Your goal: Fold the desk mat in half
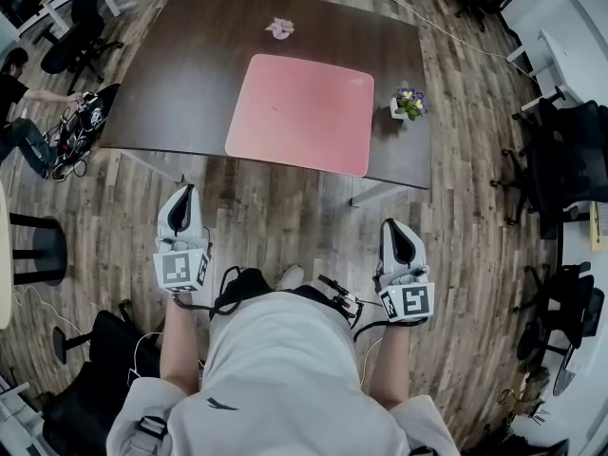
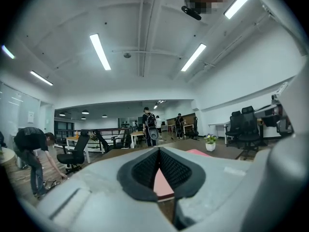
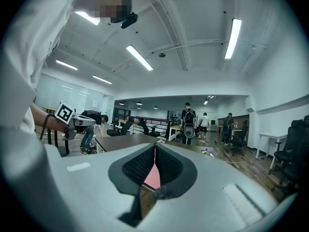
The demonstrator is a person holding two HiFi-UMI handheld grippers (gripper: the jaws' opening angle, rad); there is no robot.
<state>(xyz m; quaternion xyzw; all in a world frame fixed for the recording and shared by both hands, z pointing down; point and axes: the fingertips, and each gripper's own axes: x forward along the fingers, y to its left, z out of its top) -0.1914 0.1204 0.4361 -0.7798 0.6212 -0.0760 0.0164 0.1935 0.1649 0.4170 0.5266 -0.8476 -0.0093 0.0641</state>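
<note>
Nearest to me, my white shirt [image 1: 275, 378] filled the bottom of the head view, with both forearms reaching forward from it. I had the left gripper [image 1: 183, 198] clenched, its jaws pressed together at the tips with nothing caught between them. The right gripper [image 1: 394, 231] was clenched the same way and was just as empty. Both hung over the wooden floor [image 1: 285, 217], short of the near edge of the dark brown table [image 1: 171, 84] and touching nothing.

The pink desk mat [image 1: 302, 112] lay flat and unfolded on that table, close to its near edge and well apart from both grippers. In each gripper view I saw a sliver of it through the opening behind the closed tips. A small white pot of purple and yellow flowers [image 1: 408, 103] stood just beside the mat's right edge, not on it. A small pink flower piece [image 1: 279, 28] sat beyond the mat's far edge.

Far off to the left a person [image 1: 19, 112] bent over some gear on the floor, near a black office chair [image 1: 71, 46]
</note>
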